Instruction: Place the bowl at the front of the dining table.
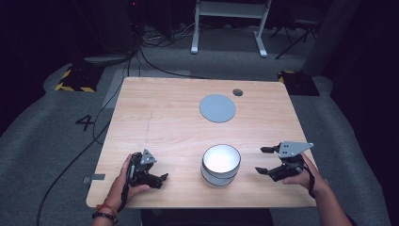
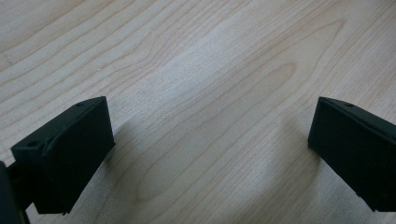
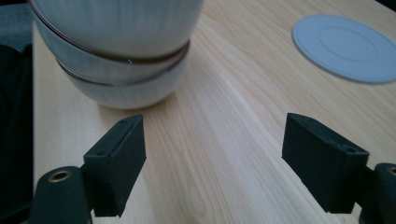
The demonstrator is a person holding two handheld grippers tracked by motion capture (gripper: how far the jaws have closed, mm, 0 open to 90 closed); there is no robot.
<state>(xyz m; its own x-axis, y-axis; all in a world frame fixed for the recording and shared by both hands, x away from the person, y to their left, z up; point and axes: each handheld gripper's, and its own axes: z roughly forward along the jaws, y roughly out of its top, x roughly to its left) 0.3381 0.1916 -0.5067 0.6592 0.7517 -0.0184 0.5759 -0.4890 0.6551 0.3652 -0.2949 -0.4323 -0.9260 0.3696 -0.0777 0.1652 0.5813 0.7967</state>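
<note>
Wooden table (image 1: pixel 160 122) bears stacked bowls (image 1: pixel 220 165) between wide-open, empty left tongs (image 1: pixel 157 179) and right tongs (image 1: pixel 264 160).

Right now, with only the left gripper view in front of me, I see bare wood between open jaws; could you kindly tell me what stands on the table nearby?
Observer: A stack of white bowls stands to the right of your left gripper, apart from it, near the table's front edge.
Operator: Thank you. Where is the other gripper, please?
Observer: The right gripper is on the other side of the bowls, its jaws open and pointing towards them without touching.
</note>
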